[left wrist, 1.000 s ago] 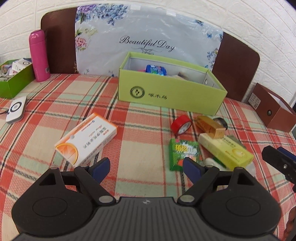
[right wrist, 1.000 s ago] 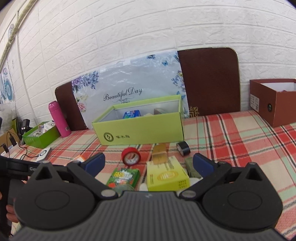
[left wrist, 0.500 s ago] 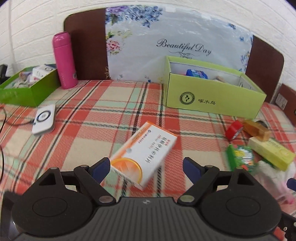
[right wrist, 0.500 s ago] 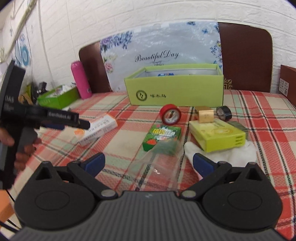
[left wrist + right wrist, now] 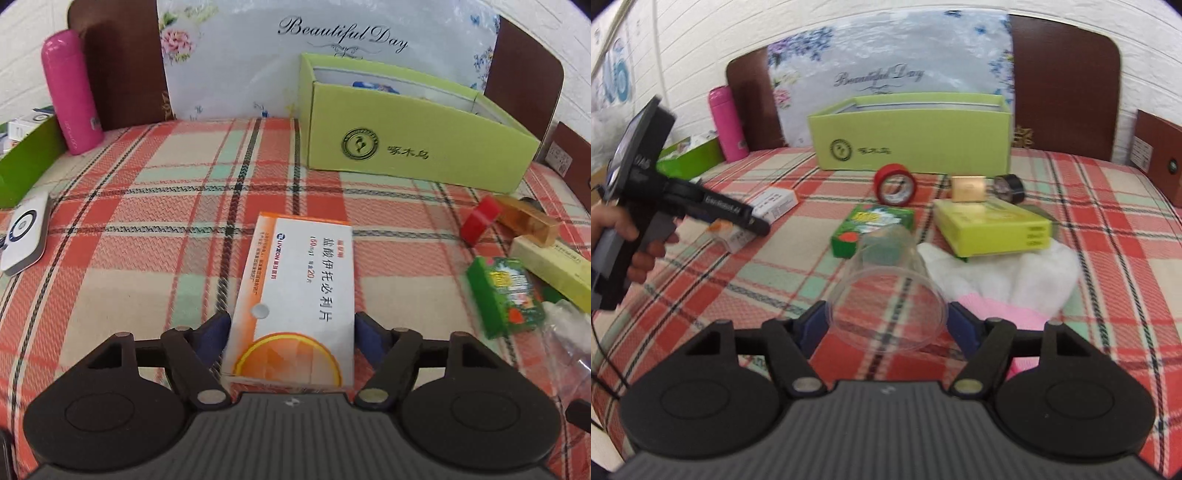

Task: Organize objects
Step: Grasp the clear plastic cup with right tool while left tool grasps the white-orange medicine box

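Two views are given, and each shows what the other lacks. At lower centre of the left wrist view, the left gripper [image 5: 291, 328] is seen with jaws closing around a white and orange medicine box [image 5: 295, 295] lying flat on the plaid surface [image 5: 155, 221]; whether the pads already press its sides cannot be told. A white device [image 5: 24, 234] at the left edge is shown only here. At lower centre of the right wrist view, the right gripper [image 5: 886, 325] is closing around a clear plastic cup [image 5: 886, 291] lying on its side, contact likewise unclear. Only this view shows the hand [image 5: 624, 236] holding the left gripper at left, the black tape roll [image 5: 1008, 186] and the white cloth [image 5: 1008, 273]. The green box [image 5: 912, 131] is shown in both.
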Demonstrator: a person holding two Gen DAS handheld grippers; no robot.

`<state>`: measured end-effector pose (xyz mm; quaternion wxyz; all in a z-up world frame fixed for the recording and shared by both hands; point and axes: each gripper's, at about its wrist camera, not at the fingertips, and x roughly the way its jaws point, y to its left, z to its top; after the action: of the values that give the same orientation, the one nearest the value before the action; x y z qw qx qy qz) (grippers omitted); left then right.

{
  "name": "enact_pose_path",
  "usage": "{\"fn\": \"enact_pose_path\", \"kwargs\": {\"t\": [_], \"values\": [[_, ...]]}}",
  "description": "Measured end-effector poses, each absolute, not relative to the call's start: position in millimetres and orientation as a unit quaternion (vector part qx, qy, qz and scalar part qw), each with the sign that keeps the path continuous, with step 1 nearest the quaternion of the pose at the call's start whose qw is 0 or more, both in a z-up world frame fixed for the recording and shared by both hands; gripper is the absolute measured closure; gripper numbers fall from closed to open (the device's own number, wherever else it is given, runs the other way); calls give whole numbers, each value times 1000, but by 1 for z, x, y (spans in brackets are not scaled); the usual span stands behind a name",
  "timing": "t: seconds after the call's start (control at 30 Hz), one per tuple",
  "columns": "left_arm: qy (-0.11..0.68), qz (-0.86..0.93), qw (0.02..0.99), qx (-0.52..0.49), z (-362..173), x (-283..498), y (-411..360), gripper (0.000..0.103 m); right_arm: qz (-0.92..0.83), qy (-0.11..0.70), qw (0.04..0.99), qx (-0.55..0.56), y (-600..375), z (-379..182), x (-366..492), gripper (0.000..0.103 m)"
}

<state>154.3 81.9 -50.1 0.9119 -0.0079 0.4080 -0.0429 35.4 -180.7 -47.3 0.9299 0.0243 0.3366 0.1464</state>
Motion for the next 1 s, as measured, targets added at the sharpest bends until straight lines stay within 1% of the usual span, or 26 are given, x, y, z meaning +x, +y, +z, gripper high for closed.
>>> {"fn": "enact_pose_path", "kwargs": {"t": [0.03,0.07,0.1,0.23,0.37,0.47,0.53,0.57,0.6,0.63,0.83,1.0], "values": [[410,-52,910,-8,-50,150,76,28,148,336,930,34,-182,-46,35,26],[408,-63,911,-10,-49,144,70,28,150,334,930,39,-181,-46,34,17],[405,-70,912,-12,-48,140,65,26,152,332,930,38,-179,-46,34,11],[401,-46,915,-8,-46,140,56,22,144,321,936,5,-164,-48,38,10],[406,-9,913,-32,-43,154,61,21,152,321,935,-1,-158,-51,43,17],[414,-10,909,-38,-46,164,59,21,149,325,934,-10,-156,-57,45,20],[413,0,911,-23,-50,168,55,20,147,328,933,-7,-156,-60,47,25],[408,1,913,-14,-51,168,53,20,148,329,932,-6,-157,-61,47,35],[405,-1,914,-10,-52,166,53,22,148,332,932,-6,-158,-62,48,36],[402,-5,916,-15,-51,164,54,32,147,331,932,-4,-159,-62,47,36],[395,-30,918,-20,-41,150,56,33,165,321,933,7,-164,-53,43,37],[361,-62,930,-33,-10,137,50,33,189,286,939,11,-165,-27,38,37]]}}
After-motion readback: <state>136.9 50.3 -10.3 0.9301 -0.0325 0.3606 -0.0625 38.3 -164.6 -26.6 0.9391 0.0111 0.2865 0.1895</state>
